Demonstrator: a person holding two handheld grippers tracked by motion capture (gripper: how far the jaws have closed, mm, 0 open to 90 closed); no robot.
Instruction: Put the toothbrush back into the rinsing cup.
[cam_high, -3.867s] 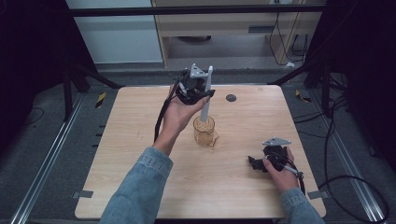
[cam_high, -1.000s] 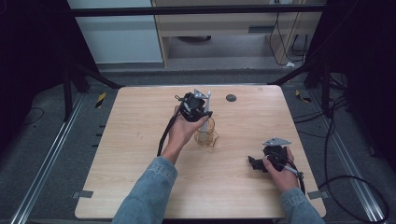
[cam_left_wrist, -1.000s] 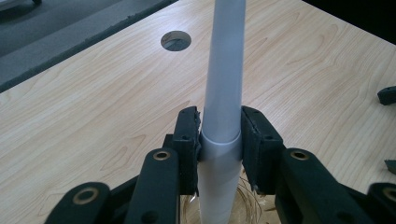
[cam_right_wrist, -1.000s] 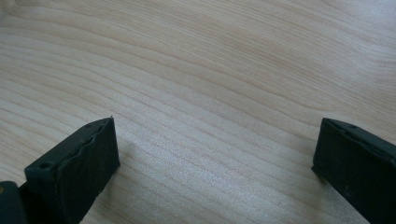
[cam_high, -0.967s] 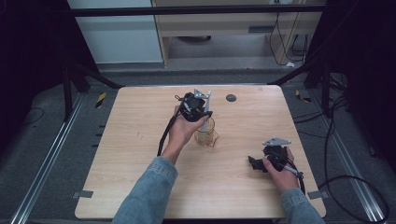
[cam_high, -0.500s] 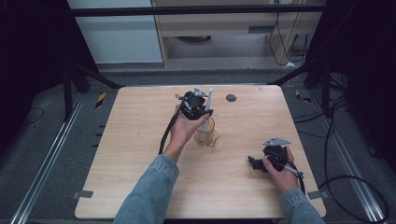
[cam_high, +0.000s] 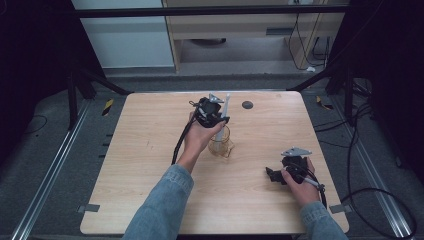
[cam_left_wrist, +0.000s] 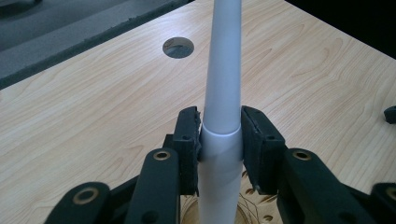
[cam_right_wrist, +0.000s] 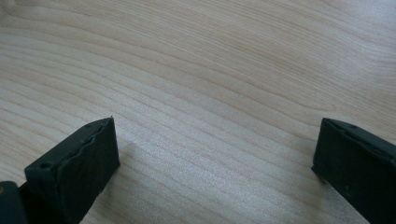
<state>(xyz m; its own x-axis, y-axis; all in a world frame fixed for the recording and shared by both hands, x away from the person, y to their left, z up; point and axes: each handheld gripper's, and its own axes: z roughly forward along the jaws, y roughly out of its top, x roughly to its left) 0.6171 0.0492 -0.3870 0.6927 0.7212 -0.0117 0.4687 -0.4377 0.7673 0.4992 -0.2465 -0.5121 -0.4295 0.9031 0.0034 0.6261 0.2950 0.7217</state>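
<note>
A white tapered rod (cam_high: 225, 106) stands nearly upright with its lower end inside an amber patterned glass (cam_high: 220, 145) at the middle of the wooden table (cam_high: 150, 145). My left gripper (cam_high: 219, 120) is just above the glass rim, shut on the rod. In the left gripper view both pads press the rod (cam_left_wrist: 223, 70) from either side of my left gripper (cam_left_wrist: 219, 128), and the glass (cam_left_wrist: 254, 212) shows below. My right gripper (cam_high: 273, 175) rests low at the table's front right. In its own view my right gripper (cam_right_wrist: 215, 154) stands wide open over bare wood.
A round dark hole (cam_high: 247, 104) sits in the tabletop behind the glass, also seen as the hole (cam_left_wrist: 178, 47) in the left gripper view. Black frame legs and cables lie on the floor around the table. Bare wood spreads left of the glass.
Since the oldest frame my left gripper has come down with the rod, sinking its lower end deeper into the glass. Over the last second nothing has visibly moved.
</note>
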